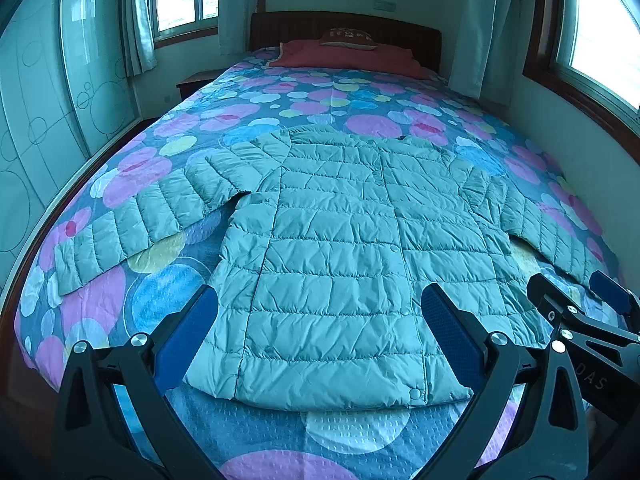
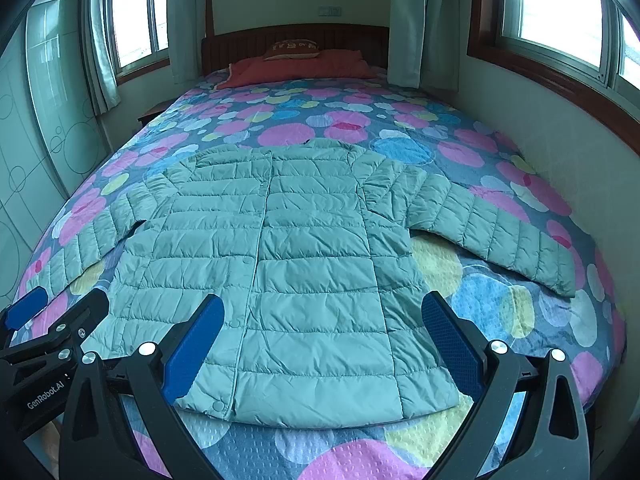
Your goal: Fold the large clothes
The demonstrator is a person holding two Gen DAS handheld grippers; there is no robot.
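A pale green quilted jacket [image 1: 340, 240] is spread flat, front side up, across the middle of a bed covered by a spotted bedspread [image 1: 248, 116] of pink, blue and yellow circles. In the left wrist view the jacket fills the centre of the frame, its hem lying toward the lower edge and its collar toward the top. One sleeve [image 1: 140, 216] is stretched out to the left of the frame, and the other sleeve [image 1: 532, 216] runs off to the right. Snap buttons are seen along the closed front placket.

The left gripper [image 1: 320, 328] is seen at the bottom of its own view, its blue-padded fingers [image 1: 188, 336] spread wide apart above the hem, with nothing held between them. The right gripper [image 1: 580, 300] is visible at the lower right of that frame, just beside the jacket's right edge.

In the right wrist view the same jacket [image 2: 288, 260] is seen in the centre, and the right gripper [image 2: 324, 332] is held wide open over the hem, its pads [image 2: 452, 340] clear of the fabric as far as can be told. The left gripper [image 2: 60, 308] is seen at the lower left of that frame.

At the top centre of both views a red blanket [image 2: 304, 68] and a brown pillow [image 2: 294, 49] are laid against a dark wooden headboard [image 2: 248, 42]. Curtained windows [image 2: 136, 12] are placed on either side
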